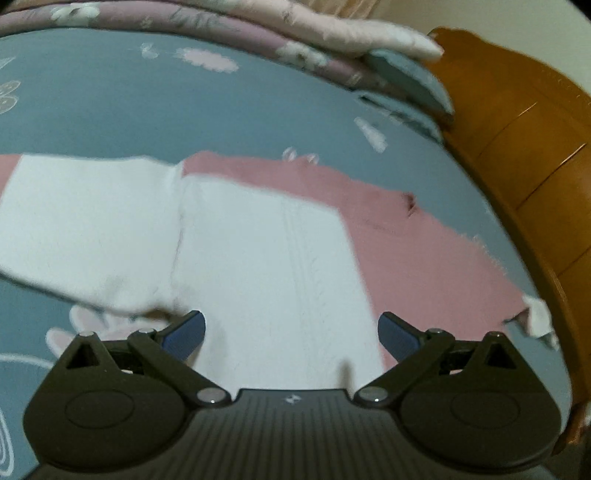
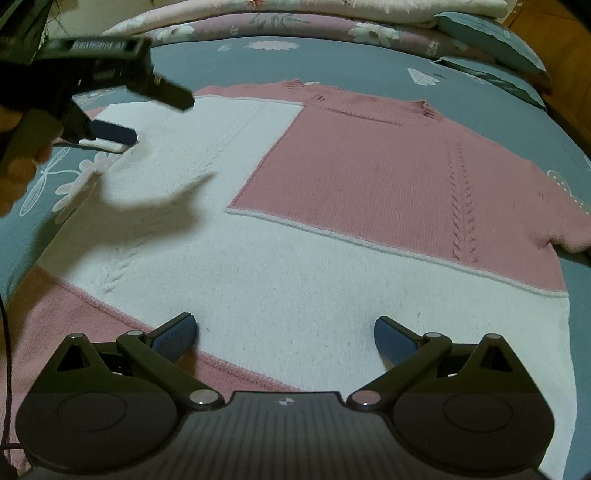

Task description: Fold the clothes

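A: Entry, garment first. The sweater (image 2: 369,177), knitted in pink and white blocks with a cable rib down the pink panel, lies spread flat on the bed (image 2: 351,62). In the right wrist view its neckline points away from the camera and the white band runs across the near part.

B: Confirmed. In the left wrist view the same sweater is blurred; a white sleeve (image 1: 85,221) extends to the left, and the pink part reaches toward the wooden headboard (image 1: 517,147).

A: Right gripper (image 2: 284,338): fingers spread wide apart, nothing between them, poised over the white band near the pink hem strip. Whether the blue pads (image 2: 177,338) touch the knit, cannot tell.

B: Left gripper (image 1: 291,334): fingers likewise released, wide apart, above the white panel. From the right wrist view the left gripper appears at upper left, a hand (image 2: 22,162) around its handle, one blue-padded finger just beside the white cuff (image 2: 107,146). Contact with the cuff: cannot tell. Its shadow falls across the white knit.

A: Surroundings. The bed sheet is blue-grey with printed flowers. A folded floral quilt (image 2: 295,26) in mauve and pale pink lies along the far edge, with blue-grey pillows (image 2: 495,44) stacked at the right corner.
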Motion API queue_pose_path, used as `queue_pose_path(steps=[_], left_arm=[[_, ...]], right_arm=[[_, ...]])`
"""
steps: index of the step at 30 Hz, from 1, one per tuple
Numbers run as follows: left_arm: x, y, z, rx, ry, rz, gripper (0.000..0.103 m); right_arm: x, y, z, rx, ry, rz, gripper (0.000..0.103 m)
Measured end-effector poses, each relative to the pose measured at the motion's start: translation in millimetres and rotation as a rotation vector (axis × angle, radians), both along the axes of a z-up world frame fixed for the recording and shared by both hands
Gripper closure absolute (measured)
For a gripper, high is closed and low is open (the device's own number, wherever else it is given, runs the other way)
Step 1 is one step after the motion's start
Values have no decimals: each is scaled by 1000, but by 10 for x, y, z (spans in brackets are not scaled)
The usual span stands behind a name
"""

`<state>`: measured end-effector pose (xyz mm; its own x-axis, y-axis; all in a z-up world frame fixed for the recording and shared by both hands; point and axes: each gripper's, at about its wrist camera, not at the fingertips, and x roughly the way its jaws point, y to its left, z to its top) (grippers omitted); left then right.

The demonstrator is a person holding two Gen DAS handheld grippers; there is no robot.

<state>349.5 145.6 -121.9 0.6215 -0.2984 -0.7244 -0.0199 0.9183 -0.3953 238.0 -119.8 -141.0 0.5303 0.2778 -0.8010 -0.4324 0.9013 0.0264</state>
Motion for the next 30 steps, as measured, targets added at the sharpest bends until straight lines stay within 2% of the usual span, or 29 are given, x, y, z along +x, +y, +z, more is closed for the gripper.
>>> queue_pose_path(steps=[2, 3, 5, 8, 11, 15, 18, 21, 24, 27, 30], left_arm=[[-14, 64, -117, -1, 66, 44, 6], [-57, 107, -122, -18, 62, 67, 6], [-130, 135, -36, -46, 20, 79, 6], [-156, 34, 118, -92, -52, 34, 4], [-74, -158, 68, -77, -39, -2, 4], [-46, -184, -169, -68, 1, 22, 5], [-195, -107, -180, -84, -29, 13, 4], [-332, -19, -119, -75, -6, 5, 5], [-376, 199, 86, -66, -18, 32, 4], [-306, 582, 360, 13, -58, 121, 4], [-182, 1067, 315, 26, -43, 234, 4]], right_arm=[[-2, -1, 5, 0, 1, 1, 0], [3, -1, 6, 0, 1, 1, 0], [5, 1, 9, -1, 2, 0, 0], [1, 10, 1, -1, -1, -2, 0], [5, 11, -9, 4, -1, -3, 0], [-14, -15, -30, 20, -15, 5, 0], [-59, -51, -43, 30, -38, 24, 0], [-65, -73, -41, 34, -42, 38, 0], [-58, -58, -20, 24, -28, 28, 0], [-41, -28, 0, 9, -11, 16, 0], [-18, -6, 18, -5, 16, 9, 0]])
